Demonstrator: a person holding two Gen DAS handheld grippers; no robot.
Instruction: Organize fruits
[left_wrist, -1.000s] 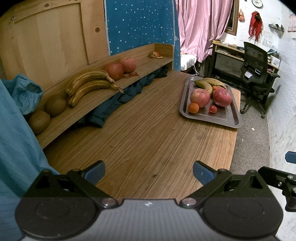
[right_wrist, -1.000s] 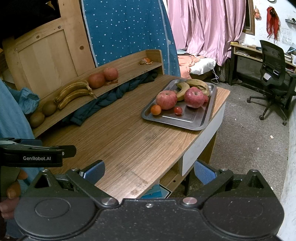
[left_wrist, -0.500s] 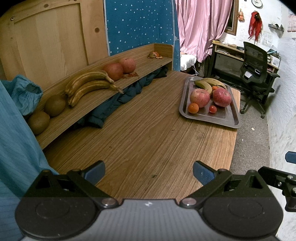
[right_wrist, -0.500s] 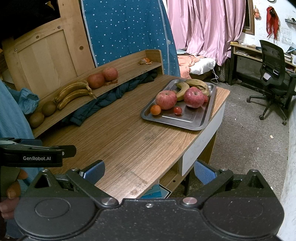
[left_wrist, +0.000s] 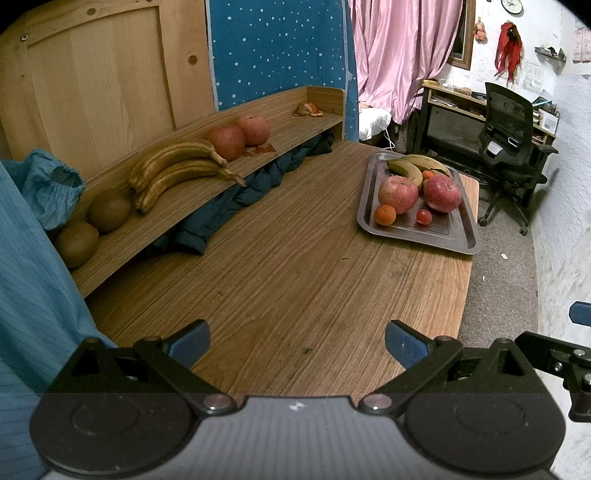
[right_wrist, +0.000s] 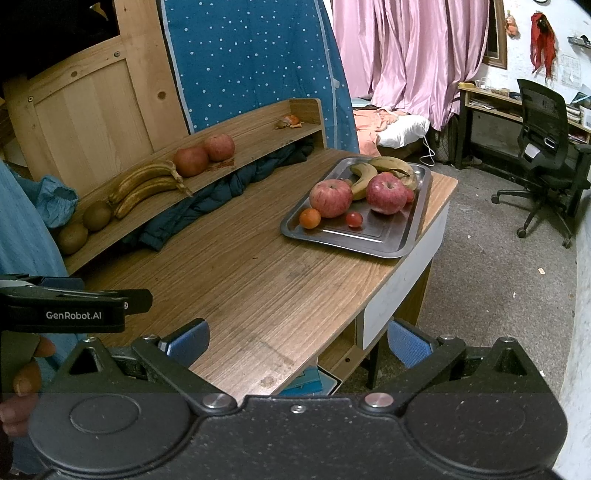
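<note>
**Nothing moved in the last second**

Both the left gripper (left_wrist: 295, 341) and right gripper (right_wrist: 295, 341) stay wide and empty at lower frame. Fruit sits split: some on the tray (right_wrist: 373, 242) centre-right, some on the shelf (right_wrist: 225, 173) upper left.

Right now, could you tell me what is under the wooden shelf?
A dark blue garment is bunched under the shelf, spilling onto the table. Anything behind it is hidden.
</note>
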